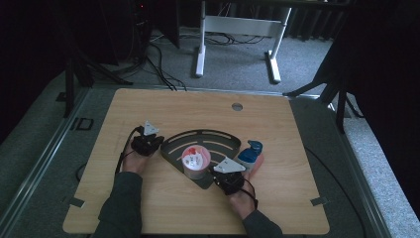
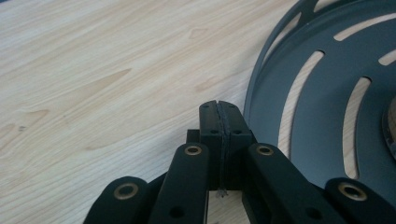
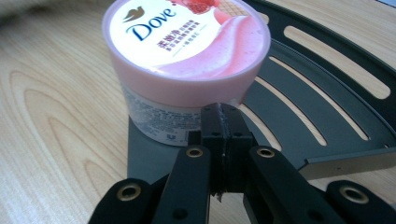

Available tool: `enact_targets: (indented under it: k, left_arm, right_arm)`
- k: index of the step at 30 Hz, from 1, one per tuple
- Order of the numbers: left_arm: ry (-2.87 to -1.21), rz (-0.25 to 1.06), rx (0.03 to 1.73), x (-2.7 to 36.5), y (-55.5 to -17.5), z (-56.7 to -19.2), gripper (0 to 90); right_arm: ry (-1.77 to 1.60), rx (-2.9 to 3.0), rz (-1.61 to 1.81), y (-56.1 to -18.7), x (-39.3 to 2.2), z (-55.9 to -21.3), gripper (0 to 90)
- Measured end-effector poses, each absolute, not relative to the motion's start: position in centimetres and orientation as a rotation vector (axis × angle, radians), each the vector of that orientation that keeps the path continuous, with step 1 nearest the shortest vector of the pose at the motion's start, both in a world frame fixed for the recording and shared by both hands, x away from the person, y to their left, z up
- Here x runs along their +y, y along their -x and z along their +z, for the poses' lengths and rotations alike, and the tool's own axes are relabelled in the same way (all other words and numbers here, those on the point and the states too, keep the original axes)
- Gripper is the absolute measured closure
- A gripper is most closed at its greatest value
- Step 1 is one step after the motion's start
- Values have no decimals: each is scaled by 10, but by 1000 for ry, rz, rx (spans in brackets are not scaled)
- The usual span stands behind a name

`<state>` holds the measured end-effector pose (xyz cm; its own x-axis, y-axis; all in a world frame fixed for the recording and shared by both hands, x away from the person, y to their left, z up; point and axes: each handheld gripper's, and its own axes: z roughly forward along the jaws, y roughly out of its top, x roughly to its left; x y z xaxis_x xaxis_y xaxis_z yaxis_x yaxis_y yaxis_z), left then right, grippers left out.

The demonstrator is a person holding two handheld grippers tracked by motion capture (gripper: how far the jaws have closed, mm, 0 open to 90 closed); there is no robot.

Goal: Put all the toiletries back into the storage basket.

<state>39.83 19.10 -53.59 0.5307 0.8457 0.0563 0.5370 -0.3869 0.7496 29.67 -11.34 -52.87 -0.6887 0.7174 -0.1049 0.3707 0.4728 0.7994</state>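
A black fan-shaped slotted tray [image 1: 218, 140] lies mid-table. On its near corner stands a pink Dove tub [image 1: 196, 161] with a pink and white lid. My left gripper [image 1: 157, 142] rests at the tray's left edge; in the left gripper view its jaws [image 2: 219, 111] are shut with nothing between them, just outside the tray's rim [image 2: 259, 88]. My right gripper [image 1: 215, 172] sits at the tray's near tip. Its shut, empty jaws [image 3: 219, 113] stand right in front of the tub [image 3: 187, 56], at the base of its wall, over the tray [image 3: 303, 116].
A blue-capped bottle with a pinkish body [image 1: 250, 154] lies just right of the tray, beside my right gripper. The wooden table [image 1: 163, 106] has a round cable hole [image 1: 237, 106] at the back. A white desk frame [image 1: 237, 29] stands on the floor beyond.
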Motion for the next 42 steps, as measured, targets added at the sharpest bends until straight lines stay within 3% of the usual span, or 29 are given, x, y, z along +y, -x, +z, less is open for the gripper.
enact_targets:
  k: [42]
  left_arm:
    - [-2075,527,1103,192,-401,-537,898]
  right_arm:
    - [-952,2293,1073,-310,-78,-532,895]
